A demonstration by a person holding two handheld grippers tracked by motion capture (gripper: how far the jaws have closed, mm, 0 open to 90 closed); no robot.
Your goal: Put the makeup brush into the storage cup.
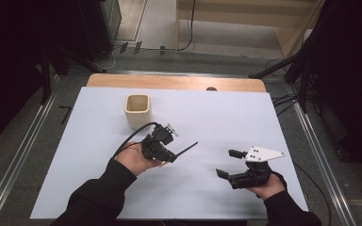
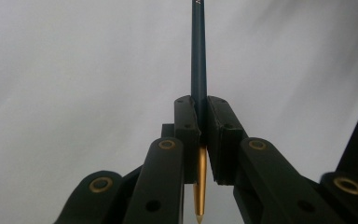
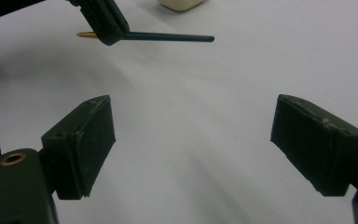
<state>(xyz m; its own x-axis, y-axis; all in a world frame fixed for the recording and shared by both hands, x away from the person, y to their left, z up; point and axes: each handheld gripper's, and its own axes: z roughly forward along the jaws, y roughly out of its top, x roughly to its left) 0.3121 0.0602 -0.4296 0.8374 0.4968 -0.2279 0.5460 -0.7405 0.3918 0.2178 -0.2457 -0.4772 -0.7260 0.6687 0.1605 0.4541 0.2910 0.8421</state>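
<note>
My left gripper (image 1: 170, 157) is shut on a slim dark pen (image 1: 187, 148) and holds it above the white sheet, left of centre. In the left gripper view both pads clamp the pen (image 2: 198, 56) near its gold tip, and the dark shaft sticks out past the gripper (image 2: 203, 116). The right gripper view shows that pen (image 3: 168, 37) lying level in the left gripper's jaws at top left. My right gripper (image 1: 226, 163) stands open at the front right, wide apart with nothing between its jaws (image 3: 191, 135). A beige square cup (image 1: 137, 109) stands upright behind the left gripper.
A white sheet (image 1: 226, 117) covers the wooden table (image 1: 179, 82). The cup's base (image 3: 179, 4) is at the top edge of the right gripper view. Dark stands and cables line the floor at both sides.
</note>
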